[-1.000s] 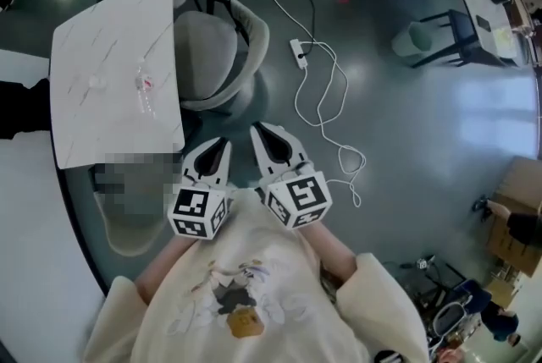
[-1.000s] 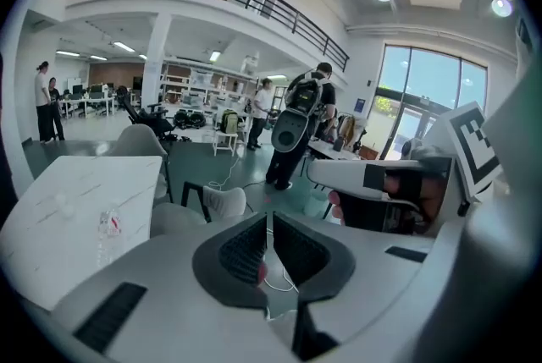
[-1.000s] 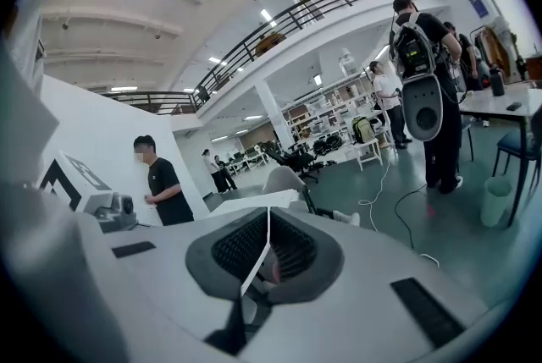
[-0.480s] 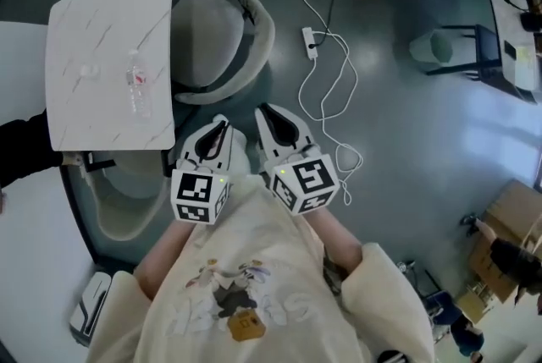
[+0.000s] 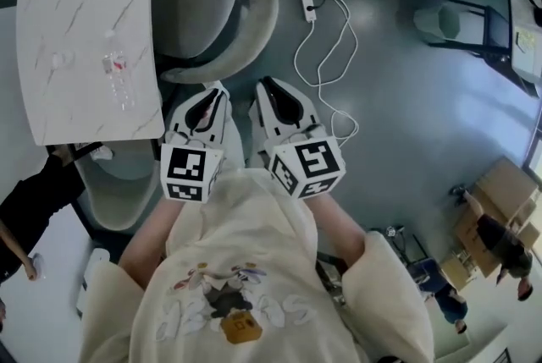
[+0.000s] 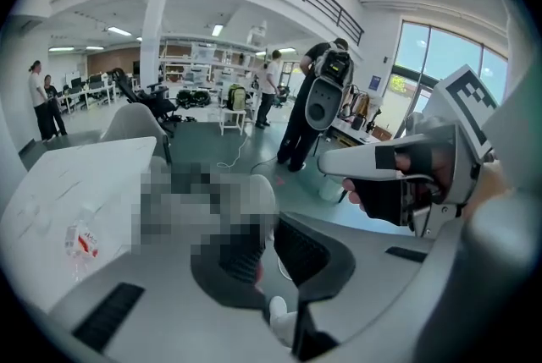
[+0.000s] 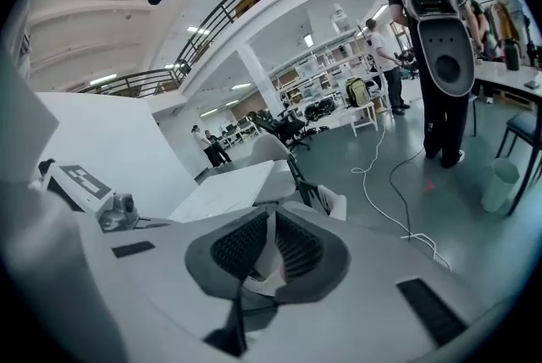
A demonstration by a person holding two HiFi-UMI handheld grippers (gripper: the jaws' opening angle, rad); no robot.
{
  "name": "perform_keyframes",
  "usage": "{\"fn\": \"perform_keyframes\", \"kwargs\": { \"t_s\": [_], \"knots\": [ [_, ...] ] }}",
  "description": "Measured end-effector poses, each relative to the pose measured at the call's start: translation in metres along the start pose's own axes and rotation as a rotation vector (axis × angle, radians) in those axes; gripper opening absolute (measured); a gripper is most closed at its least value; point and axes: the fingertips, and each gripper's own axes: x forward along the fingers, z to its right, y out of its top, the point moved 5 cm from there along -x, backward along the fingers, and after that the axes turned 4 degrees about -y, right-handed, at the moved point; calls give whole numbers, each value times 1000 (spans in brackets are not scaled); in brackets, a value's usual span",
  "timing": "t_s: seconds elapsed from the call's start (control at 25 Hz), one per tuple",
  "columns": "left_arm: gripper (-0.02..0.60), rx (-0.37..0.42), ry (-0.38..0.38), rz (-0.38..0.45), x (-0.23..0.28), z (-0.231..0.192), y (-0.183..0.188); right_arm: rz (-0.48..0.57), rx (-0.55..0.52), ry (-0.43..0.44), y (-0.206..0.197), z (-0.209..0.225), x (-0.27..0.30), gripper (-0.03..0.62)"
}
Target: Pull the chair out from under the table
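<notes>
Two tools, one bench, two grey chairs beside it, one bottle; the left tool (image 5: 217,90) and the right tool (image 5: 268,85) lie side by side, both pointing at the nearer chair (image 5: 212,10); each carries one marker cube. That chair stands at the right edge of the white marbled bench (image 5: 80,23), its seat partly beneath the top and its curved back towards the tools; the second chair (image 5: 118,196) sits at the bench's lower edge, mostly covered by the top and the left tool. The single clear bottle (image 5: 117,80) lies on the bench; one power strip (image 5: 306,4) with a looping white cable lies on the floor to the right.

The left tool's jaws are drawn narrow, almost together, with nothing gripped; a mosaic patch covers one pad and most of the chair in its own view. The right tool's jaws are pressed together and empty. Whether the left tool's tip touches the chair back cannot be told from above; it is just beside it.

Against the earlier frames, both tools reach closer to the chair back; bench and chair now sit higher in the head view, the bench's far corner cut off; the chair remains tucked in.
</notes>
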Motion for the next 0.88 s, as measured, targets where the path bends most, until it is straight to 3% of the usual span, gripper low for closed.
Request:
{"fn": "perform_keyframes", "kwargs": {
  "t_s": [0.2,0.4,0.56,0.88],
  "knots": [
    [32,27,-51,-33,21,-13,-11,-38,52,-56,-13,12,24,16],
    [34,38,-89,-77,40,-21,-28,-63,66,-59,-25,16,45,81],
    [108,106,-127,-117,56,-23,-38,-81,88,-77,-35,23,59,94],
    [158,148,-168,-148,84,-42,-61,-117,107,-109,-56,38,89,129]
  ]
}}
